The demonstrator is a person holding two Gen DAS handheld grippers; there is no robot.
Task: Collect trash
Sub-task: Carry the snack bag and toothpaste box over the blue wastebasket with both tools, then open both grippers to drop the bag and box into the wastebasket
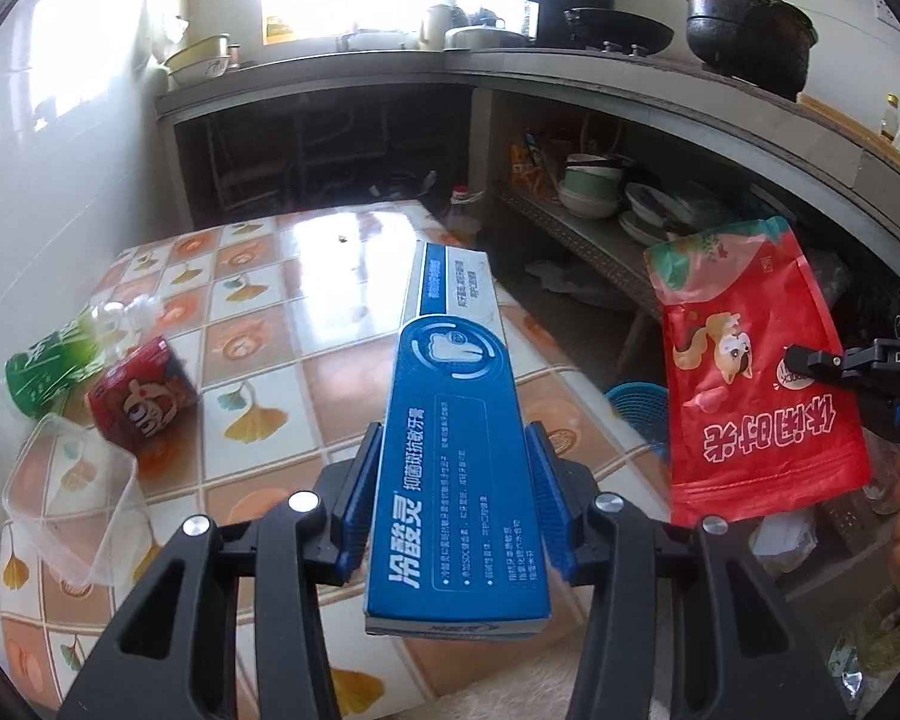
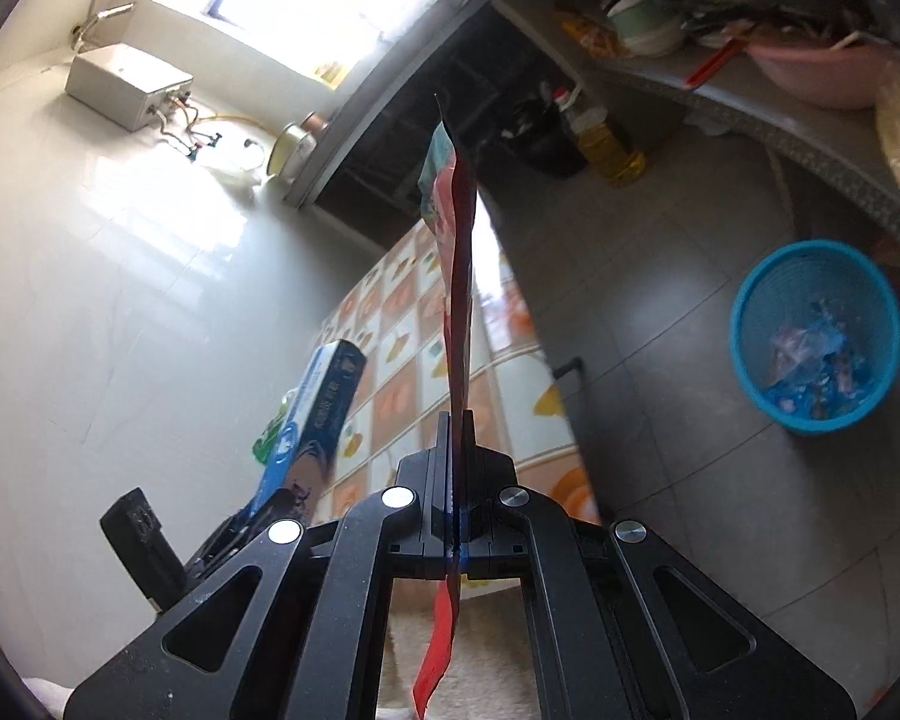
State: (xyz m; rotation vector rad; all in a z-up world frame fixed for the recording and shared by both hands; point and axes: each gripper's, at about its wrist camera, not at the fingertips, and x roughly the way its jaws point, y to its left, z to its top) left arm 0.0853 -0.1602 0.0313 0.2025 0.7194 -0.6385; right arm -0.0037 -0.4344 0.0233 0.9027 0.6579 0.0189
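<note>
Between the blue pads of the left tongs (image 1: 456, 498) a blue toothpaste box (image 1: 459, 420) is clamped, its long axis running straight ahead toward 12 o'clock and raised above the tiled desk (image 1: 330, 324). In the right tongs (image 2: 456, 426), pressed fully together, a red snack pouch (image 2: 459, 276) is pinched by its lower part — seen edge-on in the right wrist view, flat-on at 3 o'clock in the left wrist view.

The coming move is judged to turn on the blue basket (image 2: 816, 336), which stands on the floor beyond the desk's right edge, at about 2 o'clock from the right tongs and already holding some wrappers. The right hand is judged the nearer one; the pouch would have to be swung rightward and lowered over the rim. From the left tongs only a sliver of the basket is seen at 3 o'clock, mostly hidden behind the pouch, so the box would have to cross the desk corner.

Farther left on the desk, at 9 o'clock, more trash is left: a clear plastic container (image 1: 72, 504), a red can (image 1: 141, 399) on its side and a green-labelled bottle (image 1: 60, 360) — all near one another. Nothing is seen blocking the basket's mouth.
</note>
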